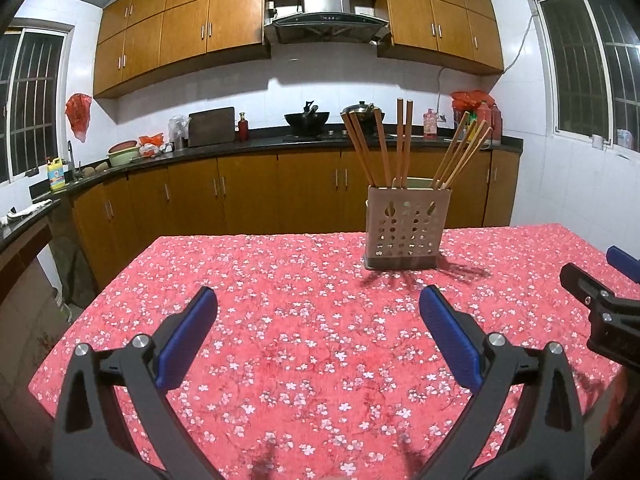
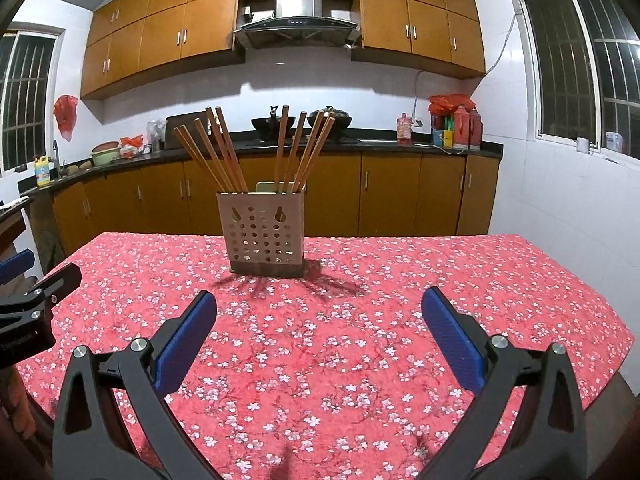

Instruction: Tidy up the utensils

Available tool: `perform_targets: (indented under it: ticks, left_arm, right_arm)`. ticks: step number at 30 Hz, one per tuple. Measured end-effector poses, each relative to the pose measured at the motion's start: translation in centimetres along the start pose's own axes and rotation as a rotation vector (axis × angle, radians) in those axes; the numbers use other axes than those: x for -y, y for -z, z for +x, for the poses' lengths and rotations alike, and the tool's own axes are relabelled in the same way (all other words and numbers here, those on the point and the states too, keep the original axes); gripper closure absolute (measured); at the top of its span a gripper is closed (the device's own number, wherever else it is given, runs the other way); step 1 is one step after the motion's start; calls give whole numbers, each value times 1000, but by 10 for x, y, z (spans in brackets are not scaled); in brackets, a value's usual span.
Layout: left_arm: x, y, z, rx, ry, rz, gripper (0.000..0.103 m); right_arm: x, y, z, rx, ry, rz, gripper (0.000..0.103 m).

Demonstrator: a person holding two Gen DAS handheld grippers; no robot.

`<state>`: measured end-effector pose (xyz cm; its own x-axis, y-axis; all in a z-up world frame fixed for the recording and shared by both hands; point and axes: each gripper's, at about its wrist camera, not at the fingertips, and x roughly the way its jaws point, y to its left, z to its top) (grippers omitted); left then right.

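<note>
Wooden kitchen cabinets (image 1: 248, 196) line the wall behind a tabletop (image 1: 304, 320) covered in red cloth with white blossoms. On it, toward the far edge, stands a beige perforated utensil holder (image 1: 407, 228), upright, with wooden chopsticks (image 1: 402, 144) fanning out of its top (some lean left, some right). Both tongs hover over bare cloth, well short of the holder: left tongs (image 1: 318, 312) spread wide and empty, right tongs (image 2: 319, 314) likewise wide and empty.
</note>
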<state>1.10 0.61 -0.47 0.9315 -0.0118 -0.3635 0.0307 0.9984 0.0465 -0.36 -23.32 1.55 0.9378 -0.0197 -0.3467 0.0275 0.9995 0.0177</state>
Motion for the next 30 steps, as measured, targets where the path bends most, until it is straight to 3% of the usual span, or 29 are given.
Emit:
perform_targets:
  ticks: [30]
  left_arm:
    - [2,1,1,-6,6,-5,4]
  right_arm:
    - [1,1,3,-8,-1,7,2]
